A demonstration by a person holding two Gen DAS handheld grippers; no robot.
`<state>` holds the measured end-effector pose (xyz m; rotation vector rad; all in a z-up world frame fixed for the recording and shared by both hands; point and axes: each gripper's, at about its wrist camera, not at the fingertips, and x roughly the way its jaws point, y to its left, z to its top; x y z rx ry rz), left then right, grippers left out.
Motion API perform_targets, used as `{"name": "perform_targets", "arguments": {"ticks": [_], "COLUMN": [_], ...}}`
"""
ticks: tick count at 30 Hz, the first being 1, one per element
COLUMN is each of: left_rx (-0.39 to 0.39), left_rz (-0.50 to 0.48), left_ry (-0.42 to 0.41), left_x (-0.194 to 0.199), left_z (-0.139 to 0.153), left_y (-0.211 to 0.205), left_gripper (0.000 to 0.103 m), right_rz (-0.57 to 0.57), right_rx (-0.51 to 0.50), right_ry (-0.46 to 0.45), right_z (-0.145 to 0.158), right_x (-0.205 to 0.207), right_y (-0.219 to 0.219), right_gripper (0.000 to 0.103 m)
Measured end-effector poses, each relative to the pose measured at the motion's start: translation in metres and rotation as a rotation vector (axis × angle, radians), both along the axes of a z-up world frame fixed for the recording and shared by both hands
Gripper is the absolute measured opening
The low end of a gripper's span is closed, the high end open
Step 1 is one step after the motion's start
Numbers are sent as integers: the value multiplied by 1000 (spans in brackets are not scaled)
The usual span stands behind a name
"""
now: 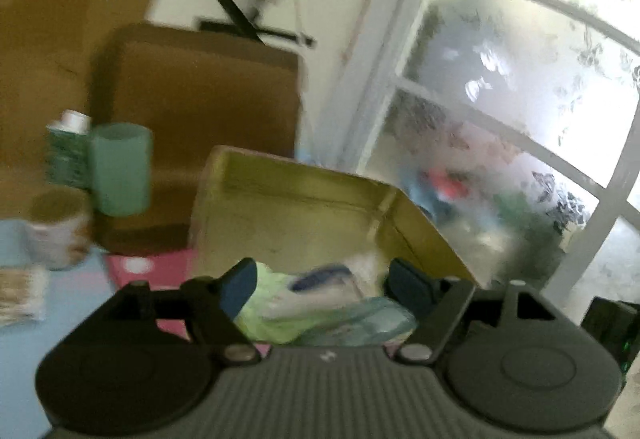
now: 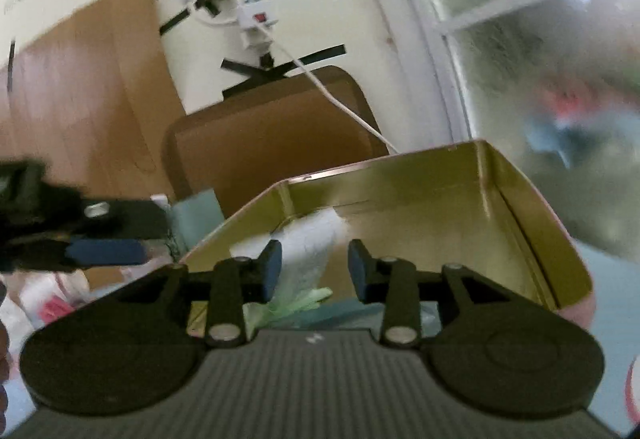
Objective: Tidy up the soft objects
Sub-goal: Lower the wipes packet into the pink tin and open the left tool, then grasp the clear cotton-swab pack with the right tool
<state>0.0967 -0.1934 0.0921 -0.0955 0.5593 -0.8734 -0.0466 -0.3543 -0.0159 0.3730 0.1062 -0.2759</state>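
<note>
A: Nearest in the left wrist view, is anything being held by the left gripper (image 1: pixel 320 285)?

B: Its fingers are being kept spread wide, with the bundle of soft items (image 1: pixel 316 309) lying between them; blur is hiding whether the pads are being touched. The bundle, pale green and bluish, is lying at the near, open edge of the gold tin (image 1: pixel 304 207).

A: And the right gripper (image 2: pixel 316 269)?

B: Its fingers are also being held apart, nothing being pinched. A white rolled cloth (image 2: pixel 310 247) is being framed between them, inside the tin (image 2: pixel 532 223).

A: How is that roll being pointed?

B: Its long axis seems to be running from the near left up toward the far wall of the tin, slightly tilted.

A: Which step is being worked?

B: Judging by this, soft items are being packed into the tin. Next, a closing of the fingers on the bundle and a push deeper is probably being called for.

A: Farther back?

B: A green cup (image 1: pixel 120 169) and brown box (image 1: pixel 200 103) are being left alone.
</note>
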Motion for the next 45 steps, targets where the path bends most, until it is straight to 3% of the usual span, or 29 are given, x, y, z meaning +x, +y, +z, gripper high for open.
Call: {"name": "perform_targets", "arguments": {"ticks": [5,9,13,15,18,24,31,34,38,45], "left_rx": [-53,-17,-1,32,51,-95,-184,-178,-168,-182], "left_rz": [124,279,395,440,453,417,412,403,396,407], "left_ry": [24,43,104,84,84,96,165,161,160,156], "left_x": [-9,-18,-17,-20,-22,-22,-13,-13,-15,-16], "left_z": [-9,-30,-57,-68,-84,-83,-87,-87,-87,-86], "left_y": [87,155,208,222,232,252,263,260,257,261], "left_gripper": [75,75,75,75,75,78,79,79,79,88], "right_rz": [78,231,427,521,579,639,618,659,768,866], "right_rx": [5,-30,-41,-23,-46,-145,-252,-200,-111,-193], "right_ry": [-39,-26,64,138,225,344,568,591,608,562], "right_z": [0,11,16,16,14,18,4,3,3,0], "right_x": [-15,0,39,71,116,218,321,324,294,193], "right_y": [17,51,91,112,140,200,240,229,209,196], "right_gripper": [40,40,40,40,41,48,56,55,54,55]}}
